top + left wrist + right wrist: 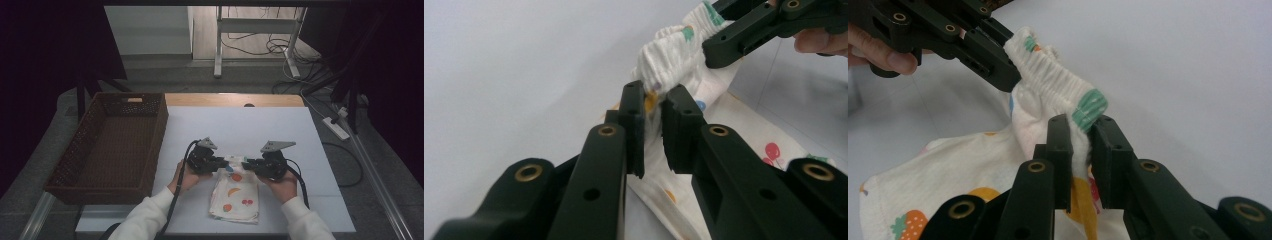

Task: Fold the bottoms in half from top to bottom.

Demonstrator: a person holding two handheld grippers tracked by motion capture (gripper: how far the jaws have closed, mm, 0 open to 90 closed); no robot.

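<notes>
You had both grippers clamped on the elastic waistband of the small printed garment (236,192), which lay near the front edge of the white table (260,130), right of the wicker basket (112,145). The left gripper (652,115) pinched one end of the gathered band, the right gripper (1080,132) the other — jaws closed on cloth in each case. The fabric looked light, soft and limp; it would likely sag and stretch, so the ribbed band seemed the soundest hold.

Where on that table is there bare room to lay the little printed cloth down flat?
Free: the white tabletop beyond the fruit-print white cloth, and the inside of the brown wicker basket. Crowded: the near edge, around both hands.
</notes>
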